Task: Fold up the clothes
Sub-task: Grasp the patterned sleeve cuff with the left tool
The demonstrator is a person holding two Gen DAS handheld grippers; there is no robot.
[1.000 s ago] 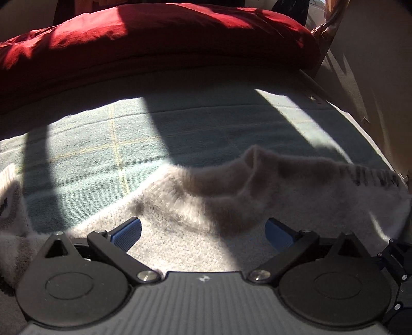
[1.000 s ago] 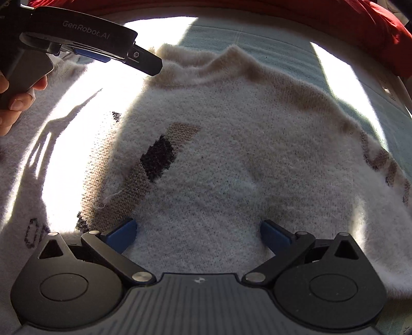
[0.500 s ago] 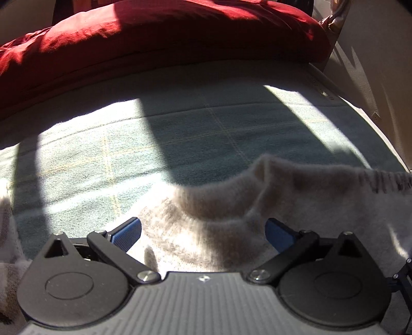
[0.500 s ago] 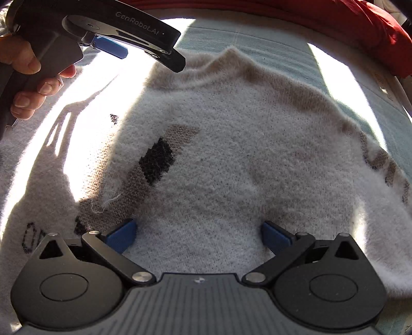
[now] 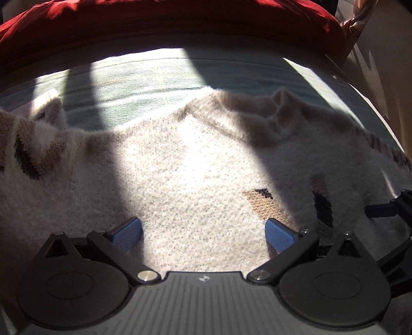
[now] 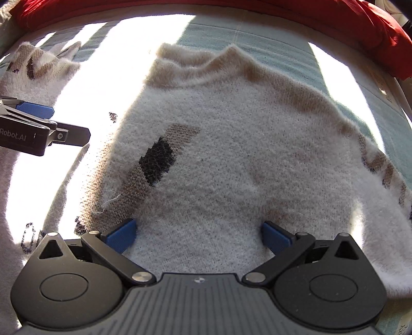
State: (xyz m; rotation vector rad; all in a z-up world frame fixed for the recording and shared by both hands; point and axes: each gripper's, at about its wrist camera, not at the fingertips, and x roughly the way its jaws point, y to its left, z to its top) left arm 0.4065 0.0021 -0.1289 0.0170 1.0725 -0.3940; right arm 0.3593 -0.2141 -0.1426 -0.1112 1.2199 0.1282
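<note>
Ahead of our left gripper (image 5: 203, 232), in the left wrist view, the fuzzy white sweater (image 5: 195, 165) lies flat on the green bed cover (image 5: 231, 72), its collar (image 5: 231, 108) beyond the fingers (image 5: 126, 232), which are spread wide and hold nothing. A red duvet (image 5: 167, 23) lies past it. From the right wrist view, our right gripper (image 6: 198, 232) hangs over the sweater's body (image 6: 231, 154), fingers (image 6: 276, 235) equally spread and empty, a black and tan patch (image 6: 157, 159) up to their left. Our left gripper (image 6: 38, 134) shows further left.
</note>
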